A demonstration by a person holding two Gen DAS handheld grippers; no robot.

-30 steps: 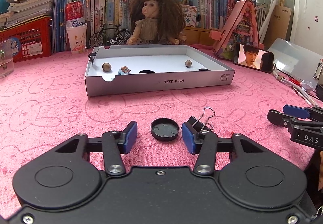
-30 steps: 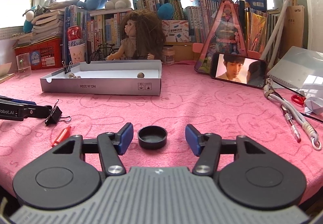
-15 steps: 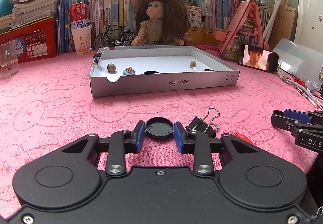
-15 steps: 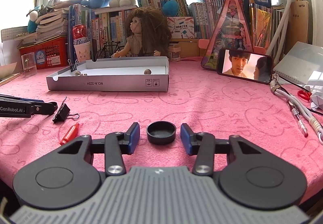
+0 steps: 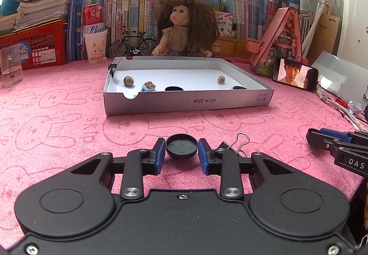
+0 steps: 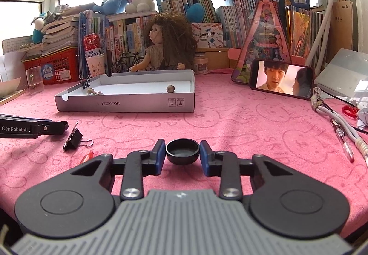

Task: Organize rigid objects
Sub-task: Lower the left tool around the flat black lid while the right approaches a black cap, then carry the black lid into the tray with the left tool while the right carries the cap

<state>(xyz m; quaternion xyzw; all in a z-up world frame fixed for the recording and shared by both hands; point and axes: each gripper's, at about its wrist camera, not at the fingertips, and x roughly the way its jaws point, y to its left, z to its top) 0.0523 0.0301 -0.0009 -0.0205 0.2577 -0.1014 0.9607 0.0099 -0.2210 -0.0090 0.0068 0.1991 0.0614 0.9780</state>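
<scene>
Two shallow black round caps lie on the pink cloth. My left gripper is shut on one cap, a blue pad against each side. My right gripper has its jaws closing on the other cap, and its pads touch the rim on both sides. A black binder clip lies just right of the left gripper, with a red pen near it. Ahead stands a grey cardboard box holding two nuts, a small trinket and dark caps.
A doll, a toy bicycle and rows of books stand behind the box. A phone leans at the right. Cables and pens and red scissors lie at the far right. A glass mug stands far left.
Both grippers' jaws have narrowed from wide open onto their caps. The left had reached its cap half a second ago; the right kept narrowing until now. Neither hand has shifted.
</scene>
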